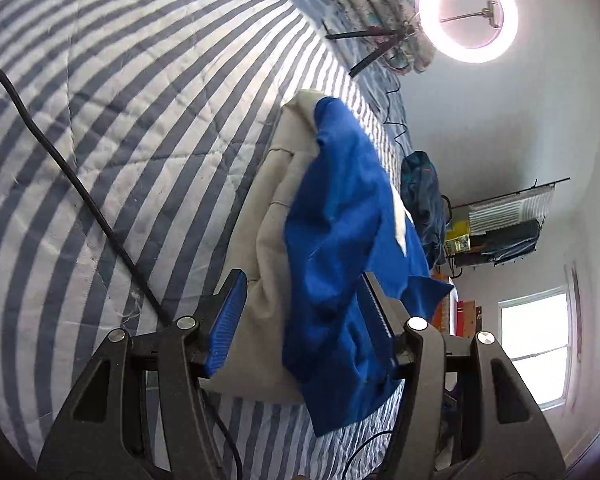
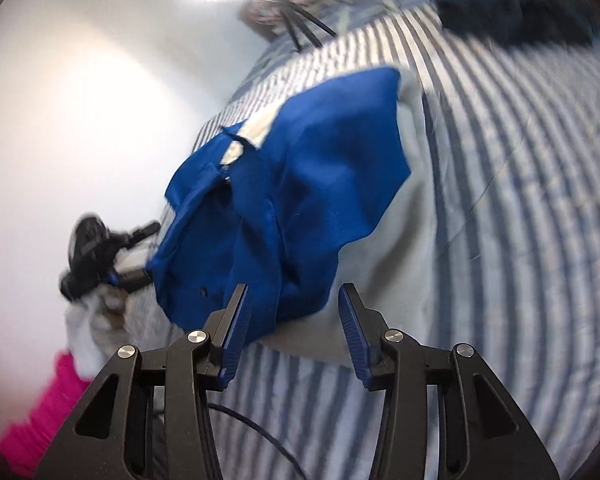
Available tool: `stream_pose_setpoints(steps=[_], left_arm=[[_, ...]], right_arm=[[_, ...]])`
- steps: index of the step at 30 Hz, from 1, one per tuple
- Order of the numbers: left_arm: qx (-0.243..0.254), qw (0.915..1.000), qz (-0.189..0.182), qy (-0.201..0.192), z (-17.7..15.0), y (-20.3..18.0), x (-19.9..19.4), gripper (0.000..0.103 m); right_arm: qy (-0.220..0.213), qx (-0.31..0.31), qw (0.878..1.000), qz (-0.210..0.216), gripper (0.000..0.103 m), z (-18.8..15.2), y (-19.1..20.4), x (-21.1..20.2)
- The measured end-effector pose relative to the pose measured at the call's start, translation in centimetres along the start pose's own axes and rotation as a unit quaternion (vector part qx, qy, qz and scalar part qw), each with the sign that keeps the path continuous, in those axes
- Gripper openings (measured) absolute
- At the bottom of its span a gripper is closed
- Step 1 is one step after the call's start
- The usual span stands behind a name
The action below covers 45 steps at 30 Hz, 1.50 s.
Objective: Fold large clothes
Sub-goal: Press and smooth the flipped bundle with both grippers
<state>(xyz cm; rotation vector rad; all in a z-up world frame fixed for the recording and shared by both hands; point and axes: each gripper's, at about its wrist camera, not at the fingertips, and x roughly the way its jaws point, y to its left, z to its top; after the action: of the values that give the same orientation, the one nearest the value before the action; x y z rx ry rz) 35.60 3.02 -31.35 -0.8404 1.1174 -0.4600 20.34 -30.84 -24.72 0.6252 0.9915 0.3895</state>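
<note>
Now blue garment [image 1: 340,240] between parted left tongs [image 1: 304,312], over beige cloth [image 1: 272,200].

Motion-blurred dark garment [image 2: 512,4] at the right-wrist view's top edge.

This was a bedroom in a home, no doubt about it. A bed [image 1: 120,128] filled most of the left wrist view, spread with a quilted blue-and-white striped cover. Floral bedding [image 1: 376,4] was heaped at its far end beside a glowing ring light [image 1: 466,12] on a tripod. Plain white walls stood behind, with a bright window [image 1: 534,344] and a wire rack [image 1: 500,224] stuffed with household bits. Clothes [image 1: 422,196] lay piled on the bed's edge.
</note>
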Motion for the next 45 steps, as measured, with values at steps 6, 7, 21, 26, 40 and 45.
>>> stream_pose_setpoints(steps=[6, 7, 21, 26, 40, 45], left_arm=[[0.024, 0.9995, 0.02, -0.006, -0.7, -0.8, 1.1, 0.005], [0.03, 0.9992, 0.025, -0.008, -1.0, -0.9, 1.0, 0.005], [0.121, 0.9884, 0.09, 0.018, -6.6, -2.8, 0.4, 0.0], [0.131, 0.9859, 0.103, 0.02, -7.1, -2.5, 0.9, 0.0], [0.251, 0.9615, 0.112, 0.011, -6.2, -8.3, -5.4, 0.0], [0.284, 0.9513, 0.116, -0.026, -1.1, -12.4, -3.9, 0.0]], right_arm=[[-0.011, 0.056, 0.997, 0.054, 0.021, -0.1, -0.8, 2.5], [-0.01, 0.064, 0.996, 0.064, 0.009, -0.1, -0.8, 2.8], [-0.009, 0.022, 0.999, 0.025, 0.003, -1.9, 0.5, -1.2], [0.007, 0.038, 0.999, 0.001, 0.003, -3.1, -1.7, 1.1], [0.039, -0.108, 0.991, -0.068, 0.005, -1.1, 2.7, -6.4], [-0.046, -0.134, 0.987, -0.077, 0.005, 2.6, 4.5, -8.2]])
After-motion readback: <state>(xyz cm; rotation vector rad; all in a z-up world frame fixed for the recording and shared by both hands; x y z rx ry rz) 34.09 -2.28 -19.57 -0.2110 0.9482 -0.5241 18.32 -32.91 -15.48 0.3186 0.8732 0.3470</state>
